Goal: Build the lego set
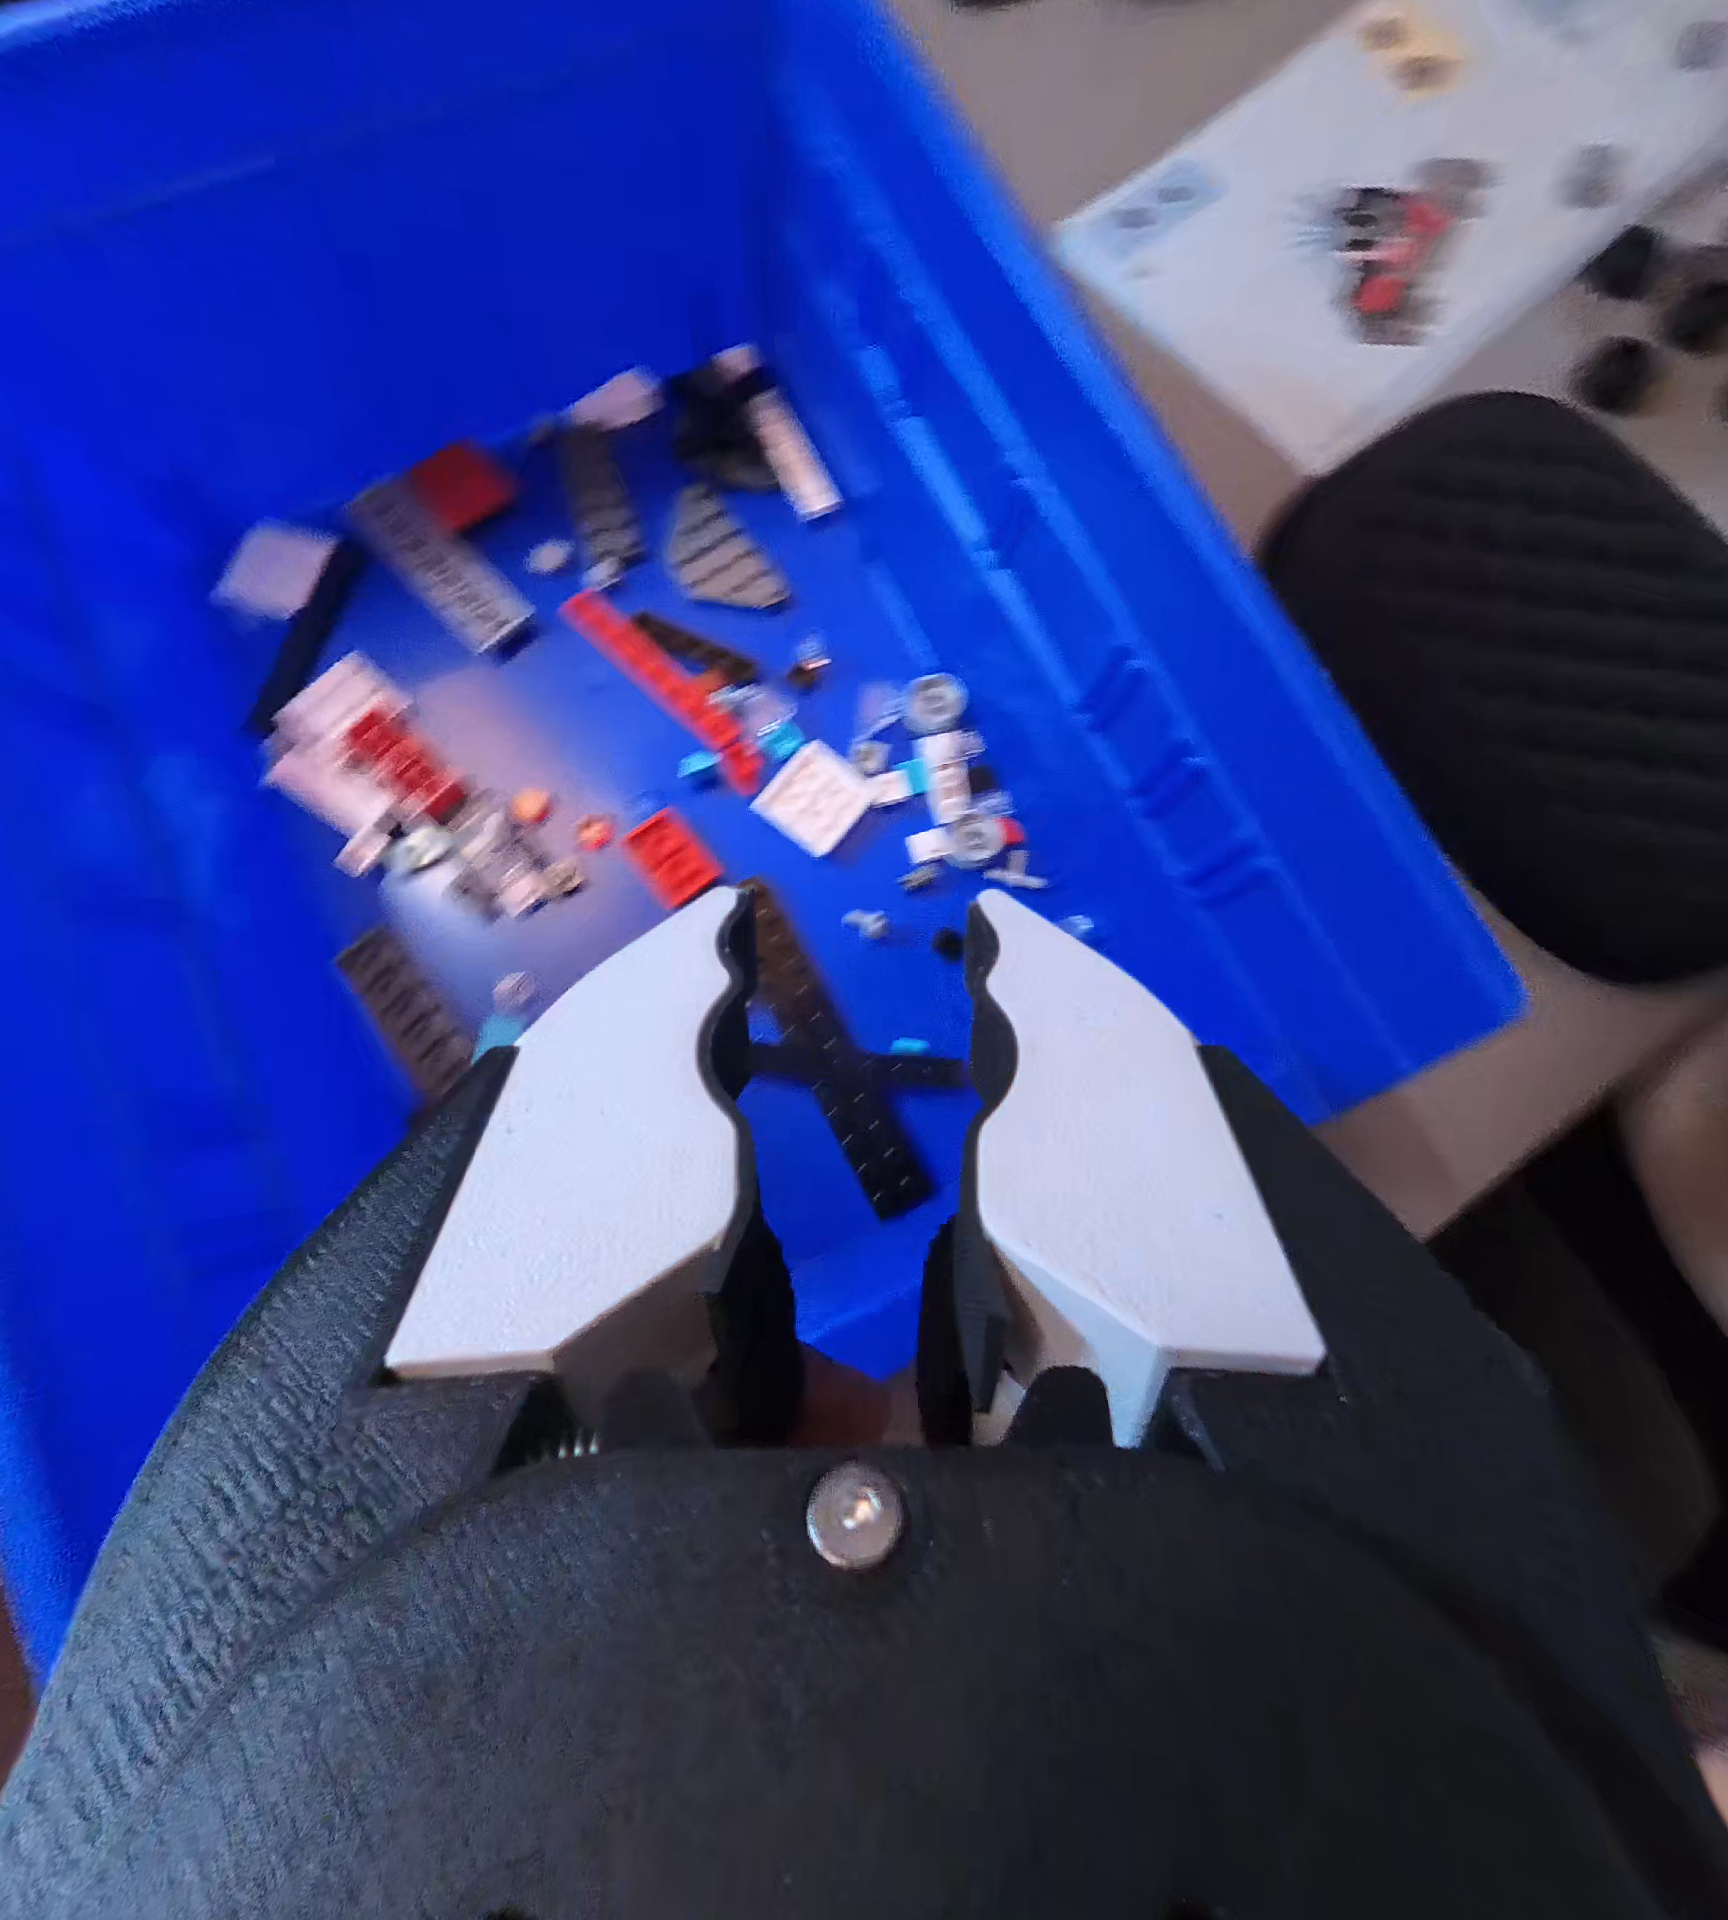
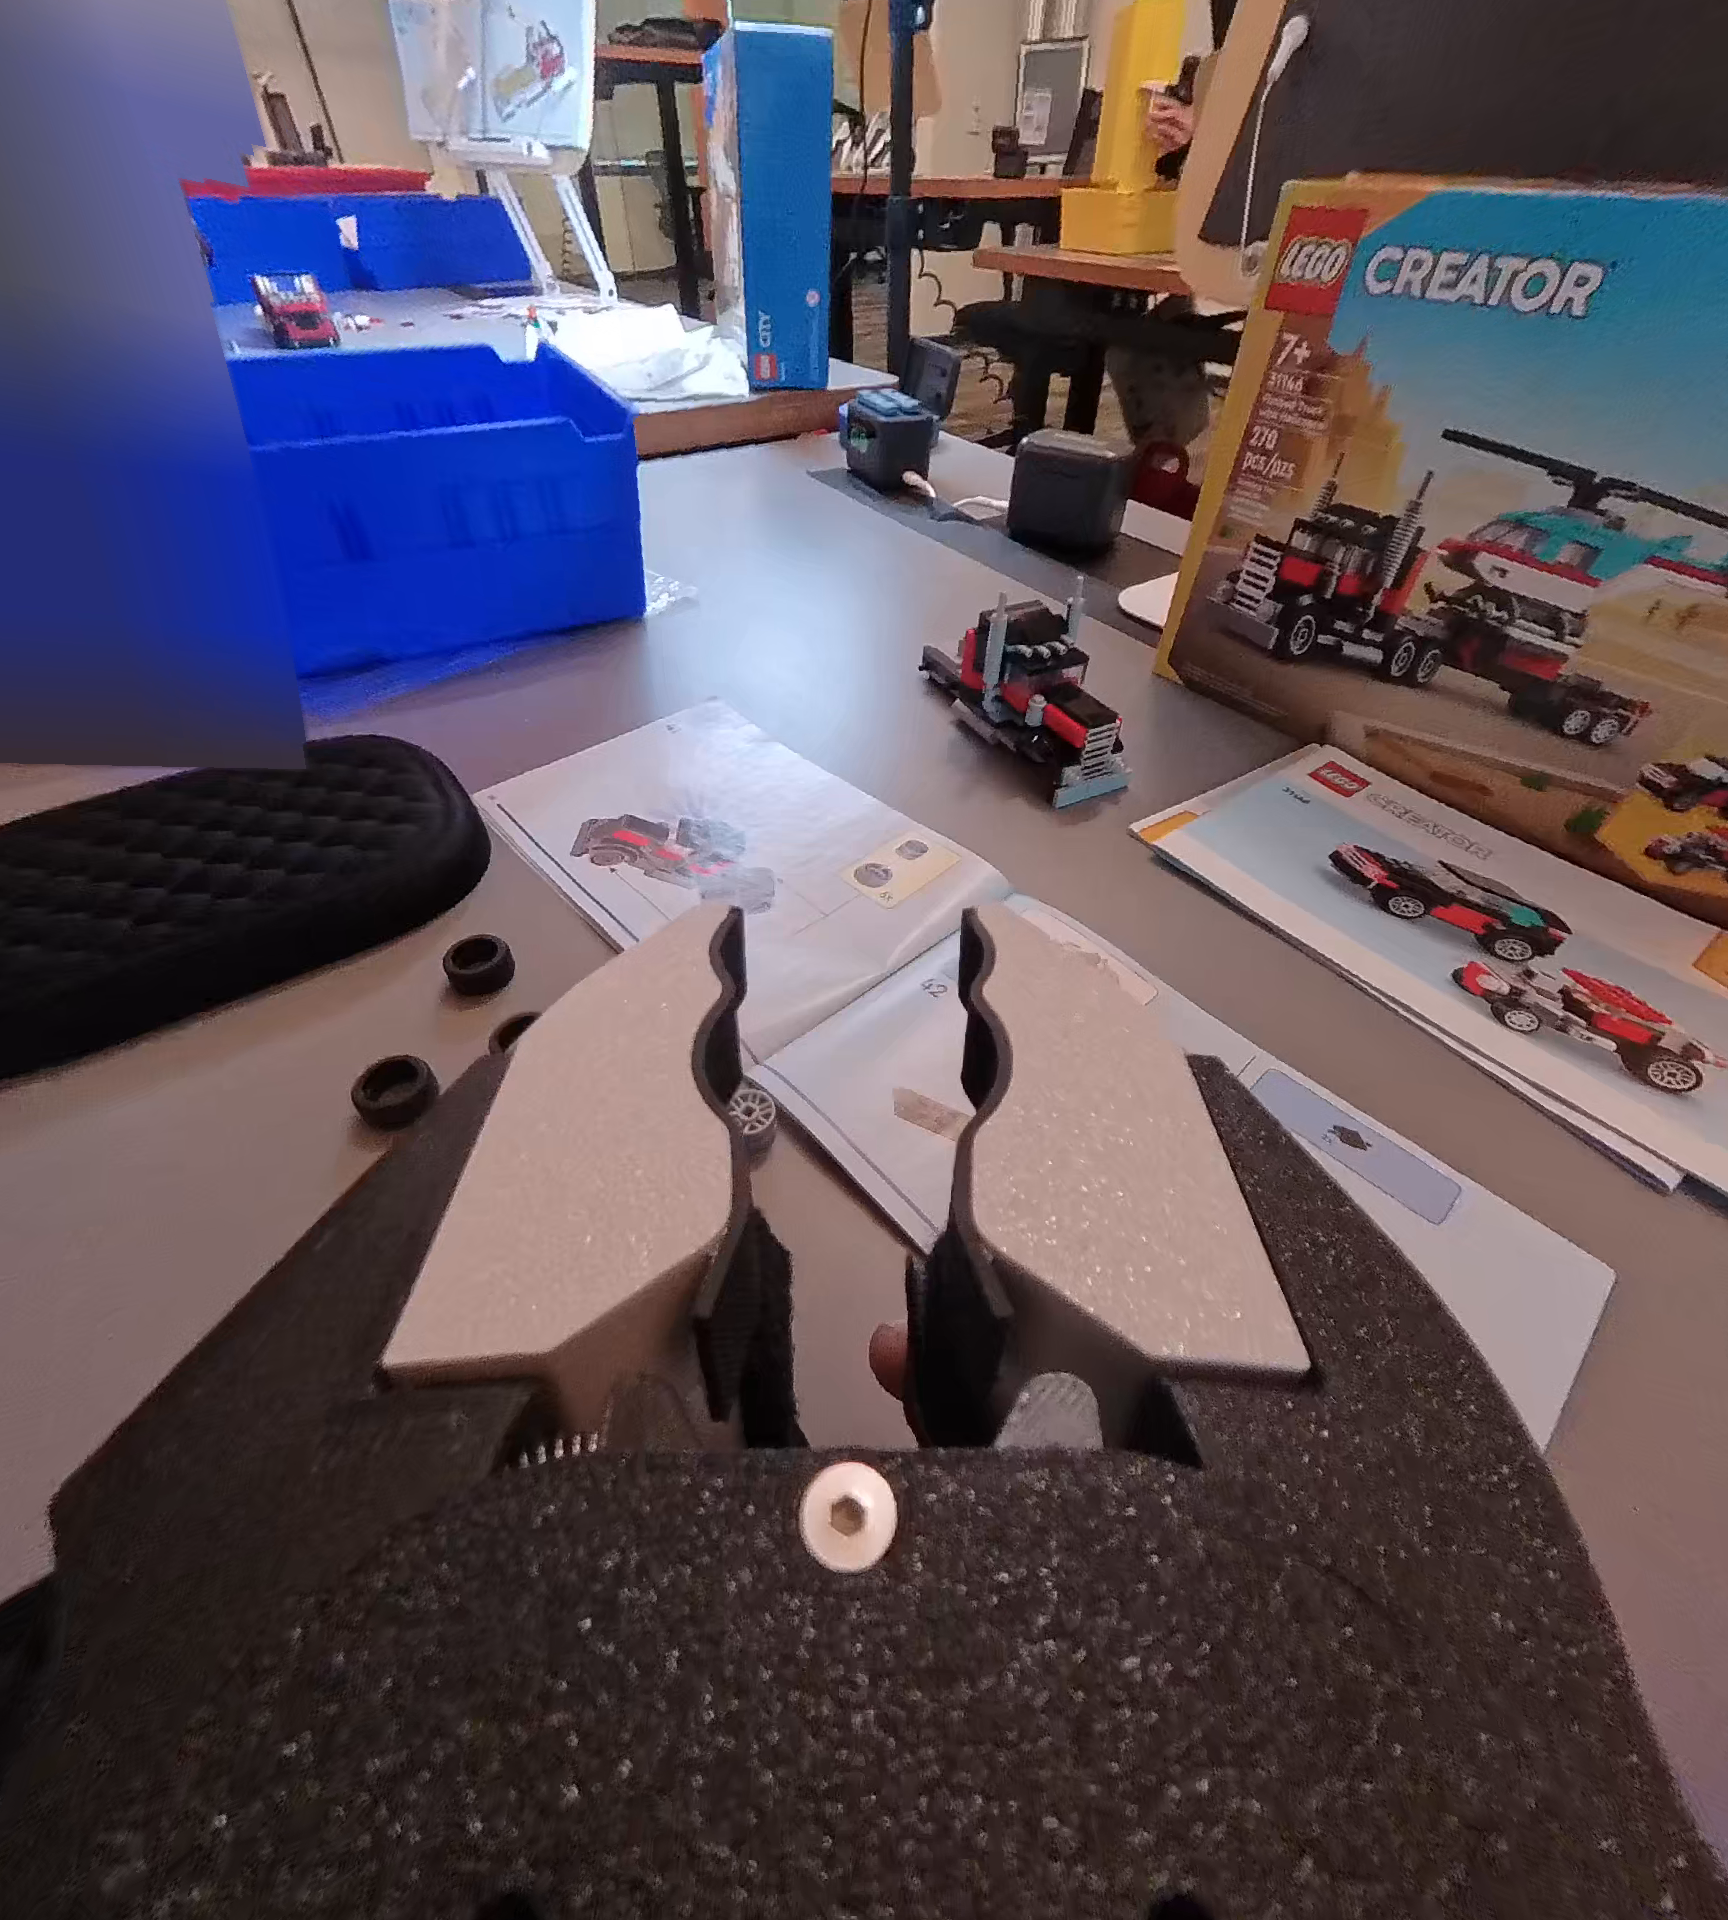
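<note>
Loose bricks [image 1: 631,665] lie scattered over the floor of a blue bin [image 1: 216,312], ahead of and below the left gripper [image 1: 855,925], whose white fingers [image 1: 590,1122] stand parted with nothing between them. Seen through that gap is a long black studded plate [image 1: 839,1081], crossed by another black piece, lying on the bin floor; whether the tips touch it cannot be told. The pile is blurred, but red, white, grey, black and a few turquoise parts show, mostly flat plates. On the right wrist view the right gripper [image 2: 844,925] also has its fingers spread and empty, hovering over an open instruction booklet [image 2: 818,883] on the grey table [image 2: 818,582]. A small grey wheel hub [image 2: 754,1114] lies on the page just beside the inner edge of the near finger. Black tyres [image 2: 478,963] sit off to that side, near a black padded cushion [image 2: 164,883]. Farther ahead stands the partly built truck [image 2: 1031,691], red and black with a grey grille and upright exhaust stacks, well apart from the fingertips. Beyond it stands the set's box [image 2: 1525,468], with another booklet [image 2: 1442,966] lying before it.
</note>
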The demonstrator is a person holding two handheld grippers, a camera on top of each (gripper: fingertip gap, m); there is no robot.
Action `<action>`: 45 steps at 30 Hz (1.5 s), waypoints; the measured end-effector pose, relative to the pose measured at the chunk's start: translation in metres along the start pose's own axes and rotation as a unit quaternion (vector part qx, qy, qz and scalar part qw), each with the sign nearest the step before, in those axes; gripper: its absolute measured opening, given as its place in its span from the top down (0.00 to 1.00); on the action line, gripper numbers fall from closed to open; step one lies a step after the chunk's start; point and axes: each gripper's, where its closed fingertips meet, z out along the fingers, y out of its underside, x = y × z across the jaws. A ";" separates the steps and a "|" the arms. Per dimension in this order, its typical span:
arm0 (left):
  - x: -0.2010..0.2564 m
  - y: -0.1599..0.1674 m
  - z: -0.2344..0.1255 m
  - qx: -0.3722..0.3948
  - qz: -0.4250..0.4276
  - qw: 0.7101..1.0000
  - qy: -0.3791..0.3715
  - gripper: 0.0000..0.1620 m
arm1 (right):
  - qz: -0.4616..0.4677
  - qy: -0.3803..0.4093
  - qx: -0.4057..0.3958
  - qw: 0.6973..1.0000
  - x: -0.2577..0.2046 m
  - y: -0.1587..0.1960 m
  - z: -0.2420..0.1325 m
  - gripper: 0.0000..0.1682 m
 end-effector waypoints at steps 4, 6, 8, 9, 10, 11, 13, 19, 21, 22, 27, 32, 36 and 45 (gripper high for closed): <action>0.032 0.004 0.029 -0.044 0.092 0.990 0.094 0.81 | -0.013 0.010 0.001 1.000 -0.005 -0.008 -0.001 0.77; 0.040 0.008 0.044 -0.079 0.106 0.984 0.120 0.82 | -0.026 0.013 -0.011 1.000 -0.008 -0.008 0.000 0.77; 0.040 0.010 0.055 -0.102 0.108 0.981 0.127 0.83 | -0.034 0.018 -0.018 0.999 -0.010 -0.008 0.000 0.78; 0.037 0.012 0.058 -0.110 0.106 0.980 0.123 0.83 | -0.035 0.017 -0.019 0.999 -0.011 -0.009 0.000 0.78; 0.036 0.012 0.061 -0.112 0.103 0.980 0.125 0.84 | -0.036 0.017 -0.019 0.999 -0.012 -0.010 0.000 0.78; 0.038 0.013 0.064 -0.114 0.100 0.979 0.133 0.85 | -0.037 0.017 -0.019 0.999 -0.012 -0.010 0.000 0.78; 0.039 0.016 0.069 -0.127 0.102 0.977 0.134 0.85 | -0.039 0.018 -0.016 0.999 -0.011 -0.012 0.000 0.78; 0.033 0.023 0.078 -0.156 0.088 0.977 0.112 0.89 | -0.034 0.008 -0.011 0.999 -0.010 -0.014 0.001 0.78; 0.034 0.024 0.080 -0.159 0.091 0.976 0.114 0.90 | -0.036 0.006 -0.007 0.999 -0.010 -0.015 0.001 0.78; 0.035 0.024 0.079 -0.161 0.093 0.976 0.115 0.90 | -0.035 0.004 -0.003 0.999 -0.009 -0.015 0.001 0.78; 0.014 -0.007 0.061 -0.075 0.041 0.995 0.048 0.90 | -0.037 -0.012 0.019 0.999 -0.013 -0.023 0.006 0.79; 0.016 -0.119 -0.020 0.325 -0.083 0.942 0.010 0.91 | -0.030 -0.079 0.045 0.995 -0.039 -0.037 0.025 0.81; 0.100 -0.181 -0.061 0.504 -0.143 0.828 0.200 0.91 | -0.046 -0.178 0.108 0.977 -0.080 -0.070 0.040 0.82; 0.233 -0.224 -0.035 0.452 -0.304 0.658 0.520 0.90 | -0.163 -0.293 0.228 0.914 -0.161 -0.149 0.026 0.85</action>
